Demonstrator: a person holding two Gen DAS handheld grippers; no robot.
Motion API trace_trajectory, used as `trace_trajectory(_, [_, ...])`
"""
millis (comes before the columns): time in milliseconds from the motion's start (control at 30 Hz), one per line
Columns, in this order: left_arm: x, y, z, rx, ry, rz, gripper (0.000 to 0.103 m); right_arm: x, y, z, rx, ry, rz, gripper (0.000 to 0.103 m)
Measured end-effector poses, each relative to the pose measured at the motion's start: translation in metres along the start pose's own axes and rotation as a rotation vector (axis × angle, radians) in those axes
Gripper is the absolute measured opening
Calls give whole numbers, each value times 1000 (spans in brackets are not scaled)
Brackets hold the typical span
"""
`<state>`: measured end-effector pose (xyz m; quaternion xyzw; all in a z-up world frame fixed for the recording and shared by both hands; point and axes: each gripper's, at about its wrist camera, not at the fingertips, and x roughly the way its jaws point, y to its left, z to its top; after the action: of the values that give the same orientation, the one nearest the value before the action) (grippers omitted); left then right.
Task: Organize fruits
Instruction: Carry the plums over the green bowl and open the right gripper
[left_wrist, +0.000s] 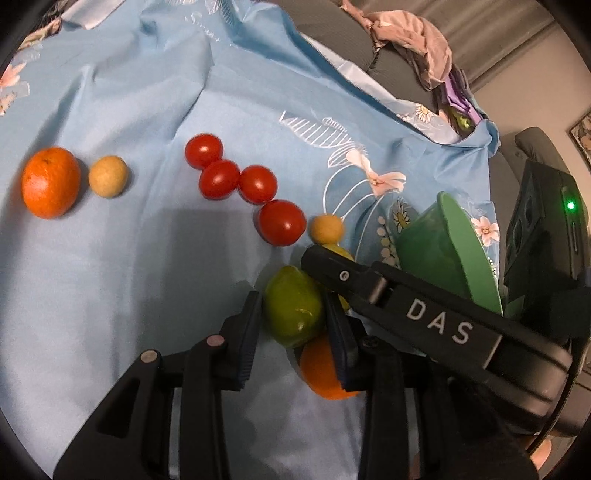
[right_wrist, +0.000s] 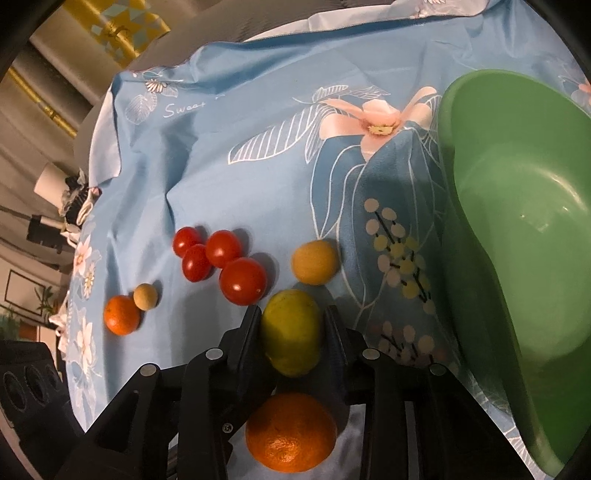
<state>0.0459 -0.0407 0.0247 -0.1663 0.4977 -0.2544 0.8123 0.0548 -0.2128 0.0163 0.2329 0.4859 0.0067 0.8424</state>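
Blue floral cloth (left_wrist: 129, 92) carries the fruit. The left claw (left_wrist: 291, 306) is clamped on a glossy green lime (left_wrist: 291, 315), and the right claw (right_wrist: 291, 317) is closed against a yellow-green lemon (right_wrist: 291, 332). Both fruits sit near the cloth's near edge, close to each other, with a large dimpled orange (right_wrist: 291, 432) just beneath them.

Crowding is the main risk. The two claws cross in a tight space, so a hurried lift could knock one tool against the other and squeeze a round, smooth fruit out of its pads. The orange could be nudged and roll over the near edge. The green plastic bowl (right_wrist: 517, 221) at the cloth's right edge stands tilted on the rumpled fabric, so a dropped fruit might tip it or bounce out.

Only the left wrist view shows the lime, and how the right tool's black arm reaches across just behind it and hides most of the lemon. Only the right wrist view shows the whole lemon and the bowl's empty hollow. Four red cherry tomatoes (left_wrist: 219, 179) cluster mid-cloth in both.
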Motion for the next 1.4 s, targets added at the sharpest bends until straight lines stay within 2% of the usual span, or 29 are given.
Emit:
trace_trajectory(367, [-44, -36, -5, 114, -152, -31, 34, -64, 17, -9, -60, -182, 62, 35])
trace_trajectory(533, [-57, -55, -8, 168, -209, -51, 34, -94, 12, -13, -60, -249, 109, 35])
trace_trajectory(767, [-65, -83, -11, 238, -236, -93, 34, -125, -1, -14, -45, -327, 126, 35])
trace_trajectory(900, [-58, -102, -9, 281, -222, -108, 34, -135, -18, -13, 1, -358, 137, 35])
trace_trajectory(1167, [-34, -136, -1, 354, -169, -88, 34, -148, -61, -7, 103, -420, 119, 35])
trace_trajectory(1400, [-10, -171, 1, 486, -123, -59, 34, -148, -98, -8, 186, -427, 79, 35])
